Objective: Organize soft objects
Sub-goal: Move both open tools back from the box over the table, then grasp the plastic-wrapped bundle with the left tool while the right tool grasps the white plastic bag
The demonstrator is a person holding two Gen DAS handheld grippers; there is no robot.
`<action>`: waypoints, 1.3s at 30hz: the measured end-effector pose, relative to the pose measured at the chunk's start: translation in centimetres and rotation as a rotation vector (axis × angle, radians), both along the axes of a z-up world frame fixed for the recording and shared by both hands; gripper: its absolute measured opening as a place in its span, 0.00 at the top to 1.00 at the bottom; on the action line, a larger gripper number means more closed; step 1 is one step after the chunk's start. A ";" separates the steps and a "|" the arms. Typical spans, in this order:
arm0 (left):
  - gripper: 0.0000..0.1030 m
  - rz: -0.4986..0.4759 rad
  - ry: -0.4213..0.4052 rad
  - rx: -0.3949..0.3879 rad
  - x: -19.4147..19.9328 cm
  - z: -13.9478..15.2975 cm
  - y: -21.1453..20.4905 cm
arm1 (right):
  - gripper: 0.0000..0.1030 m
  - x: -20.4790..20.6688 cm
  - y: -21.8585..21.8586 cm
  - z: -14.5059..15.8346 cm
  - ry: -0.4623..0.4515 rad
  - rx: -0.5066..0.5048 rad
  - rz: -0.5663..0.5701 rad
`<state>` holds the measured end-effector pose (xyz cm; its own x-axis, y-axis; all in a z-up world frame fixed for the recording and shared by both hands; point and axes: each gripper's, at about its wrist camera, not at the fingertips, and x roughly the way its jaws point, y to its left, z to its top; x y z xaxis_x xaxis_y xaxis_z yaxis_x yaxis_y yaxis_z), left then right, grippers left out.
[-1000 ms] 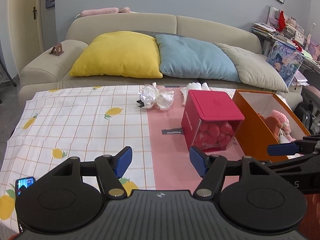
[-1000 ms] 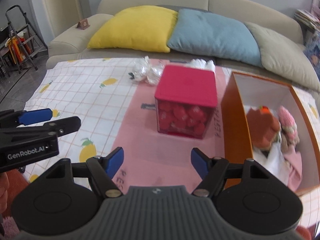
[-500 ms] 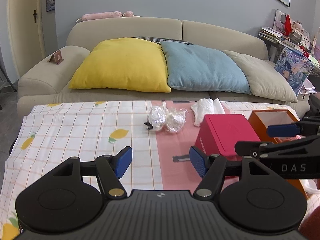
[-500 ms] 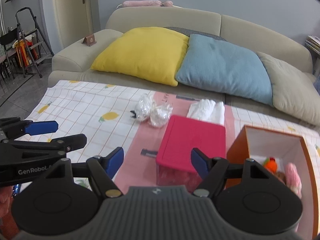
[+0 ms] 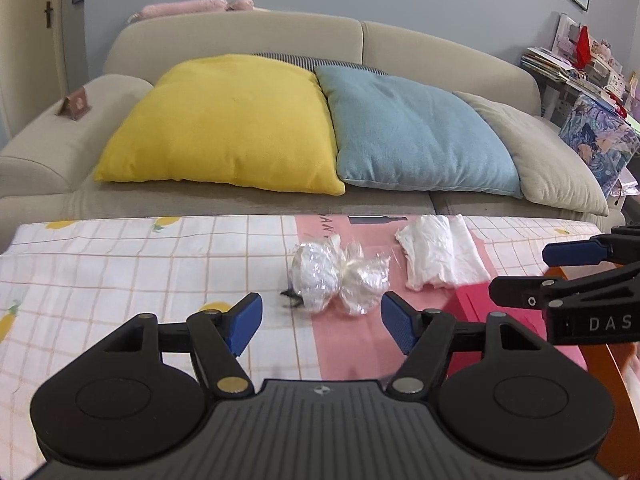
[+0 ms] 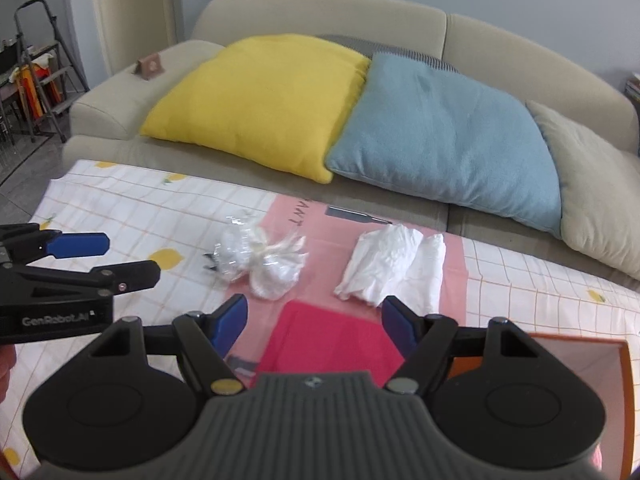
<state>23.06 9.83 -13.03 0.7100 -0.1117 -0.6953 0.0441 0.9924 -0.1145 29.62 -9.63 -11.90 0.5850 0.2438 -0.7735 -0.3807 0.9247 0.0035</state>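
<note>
I hold both grippers over the lemon-print cloth before the sofa. My left gripper is opening, nothing between its blue pads, the crinkled plastic bundle lying just beyond. My right gripper stands spread and empty above the red box; the white folded cloth lies just past it on the pink mat, the orange box at near right.

I am looking into a home living room: a beige sofa runs along the far wall with a yellow cushion, a blue cushion and a beige cushion. A door and a stepladder stand far left, cluttered shelves far right.
</note>
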 end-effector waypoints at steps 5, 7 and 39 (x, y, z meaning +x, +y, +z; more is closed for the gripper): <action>0.18 0.007 0.043 -0.031 4.3 -2.4 0.6 | 0.29 5.7 -0.5 -2.6 0.085 -0.017 -0.023; 0.18 0.023 0.052 -0.040 5.9 -3.5 0.8 | 0.29 8.1 -0.8 -4.1 0.133 -0.017 -0.042; 0.51 0.034 0.163 -0.115 12.8 -9.3 -0.9 | 0.57 20.9 0.5 -14.5 0.537 -0.206 -0.068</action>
<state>35.86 8.94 -22.37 0.5938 -0.1746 -0.7854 -0.0180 0.9731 -0.2299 50.49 -9.17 -26.42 0.1065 0.0319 -0.9938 -0.3148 0.9491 -0.0032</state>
